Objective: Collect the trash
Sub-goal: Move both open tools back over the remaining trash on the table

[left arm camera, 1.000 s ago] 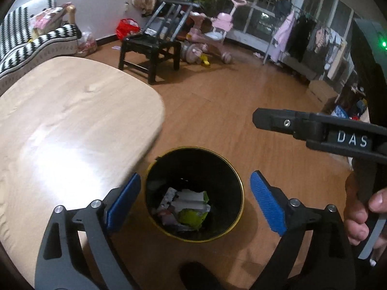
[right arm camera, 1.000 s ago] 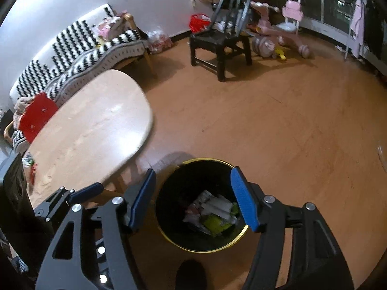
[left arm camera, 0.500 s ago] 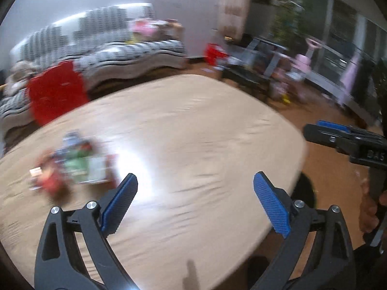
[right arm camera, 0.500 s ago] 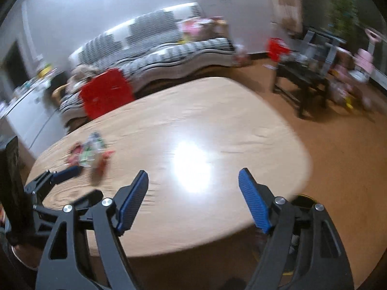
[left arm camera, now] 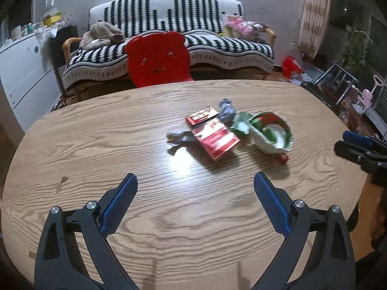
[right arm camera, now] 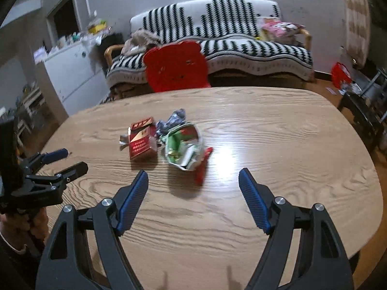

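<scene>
A small heap of trash lies on the oval wooden table (left arm camera: 121, 145): a red packet (left arm camera: 214, 136), a crumpled white-and-green wrapper (left arm camera: 271, 133), a grey crumpled foil (left arm camera: 227, 112) and a silver scrap (left arm camera: 177, 140). In the right wrist view the same red packet (right arm camera: 142, 140) and white-and-green wrapper (right arm camera: 186, 147) lie ahead, with a red strip (right arm camera: 202, 166) beside them. My left gripper (left arm camera: 194, 205) is open and empty, short of the heap. My right gripper (right arm camera: 193, 198) is open and empty, just short of the wrapper. The bin is out of view.
A red bear-shaped chair (left arm camera: 157, 60) stands at the table's far edge, with a striped sofa (left arm camera: 181, 31) behind it. A white cabinet (left arm camera: 21, 72) is at the left. A dark stool (right arm camera: 362, 111) and clutter stand on the floor at the right.
Both grippers have swung up from over the black bin on the floor to face the table top. The trash heap has come into view ahead of them. Both stay open.
</scene>
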The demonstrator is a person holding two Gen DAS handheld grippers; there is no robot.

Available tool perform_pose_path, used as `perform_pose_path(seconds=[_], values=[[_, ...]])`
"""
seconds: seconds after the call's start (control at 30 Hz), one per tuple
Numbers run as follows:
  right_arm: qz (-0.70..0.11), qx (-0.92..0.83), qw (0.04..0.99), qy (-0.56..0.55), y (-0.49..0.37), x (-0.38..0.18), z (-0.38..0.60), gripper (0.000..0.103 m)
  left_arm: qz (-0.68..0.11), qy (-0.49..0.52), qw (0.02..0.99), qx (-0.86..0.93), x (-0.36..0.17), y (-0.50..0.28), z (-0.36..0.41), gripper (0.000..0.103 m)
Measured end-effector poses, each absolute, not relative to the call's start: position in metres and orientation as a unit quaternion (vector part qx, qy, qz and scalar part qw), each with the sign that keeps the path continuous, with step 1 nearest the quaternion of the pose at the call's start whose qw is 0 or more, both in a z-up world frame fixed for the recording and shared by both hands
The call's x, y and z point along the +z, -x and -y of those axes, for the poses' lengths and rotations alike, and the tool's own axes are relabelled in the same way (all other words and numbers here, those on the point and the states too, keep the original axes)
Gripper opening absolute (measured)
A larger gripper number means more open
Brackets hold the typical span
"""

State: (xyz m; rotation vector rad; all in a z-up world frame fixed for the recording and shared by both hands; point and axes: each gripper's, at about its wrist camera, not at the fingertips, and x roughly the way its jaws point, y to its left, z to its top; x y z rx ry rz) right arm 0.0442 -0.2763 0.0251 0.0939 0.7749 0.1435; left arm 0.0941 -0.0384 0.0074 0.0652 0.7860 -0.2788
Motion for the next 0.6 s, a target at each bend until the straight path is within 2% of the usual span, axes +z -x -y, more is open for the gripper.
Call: perform_pose_path(seconds=[0.33, 0.6], values=[[-0.396, 0.077, 0.914, 0.027, -0.098, -0.022, 0.243, 0.075, -0.421, 0.001, 0.898, -0.129, -0.025, -0.150, 0.066, 0.094], [-0.406, 0.073, 0.908, 0.074, -0.124, -0.051, 0.230, 0.075, -0.453, -0.013, 0.883, -0.123, -0.055, -0.188, 0.099, 0.094]])
